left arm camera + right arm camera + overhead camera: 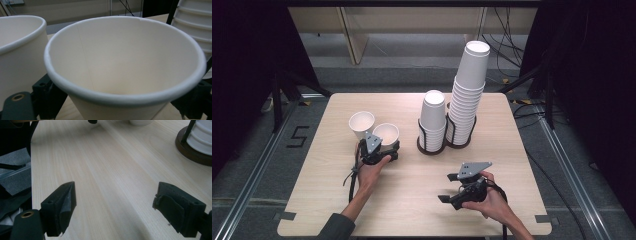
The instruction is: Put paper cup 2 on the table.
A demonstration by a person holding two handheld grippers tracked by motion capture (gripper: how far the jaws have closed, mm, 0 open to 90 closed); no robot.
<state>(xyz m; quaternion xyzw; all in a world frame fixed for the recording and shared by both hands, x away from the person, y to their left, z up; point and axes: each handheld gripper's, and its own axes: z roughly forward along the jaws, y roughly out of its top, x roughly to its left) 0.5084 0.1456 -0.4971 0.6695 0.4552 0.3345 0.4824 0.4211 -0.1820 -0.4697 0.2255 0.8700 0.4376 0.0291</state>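
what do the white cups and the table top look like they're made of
White cups: most likely paper, matte, with a rolled rim and a faint side seam showing inside. Table top: pale wood grain with a smooth, slightly satin sheen; whether it is solid wood or a laminate, the look leaves open. Cup holder base: dark brown, possibly wood or plastic.

A white paper cup (pixel 125 62) stands open-mouthed between the left gripper's (pixel 120 100) two black jaws, which flank its lower wall on either side; whether the pads press on it cannot be told. A second white cup (pixel 17 50) stands just beside it at the left. At the upper right rises a ribbed stack of cups (pixel 193 22) beside a black upright rod (pixel 172 11), with pale wooden table (pixel 158 18) behind.
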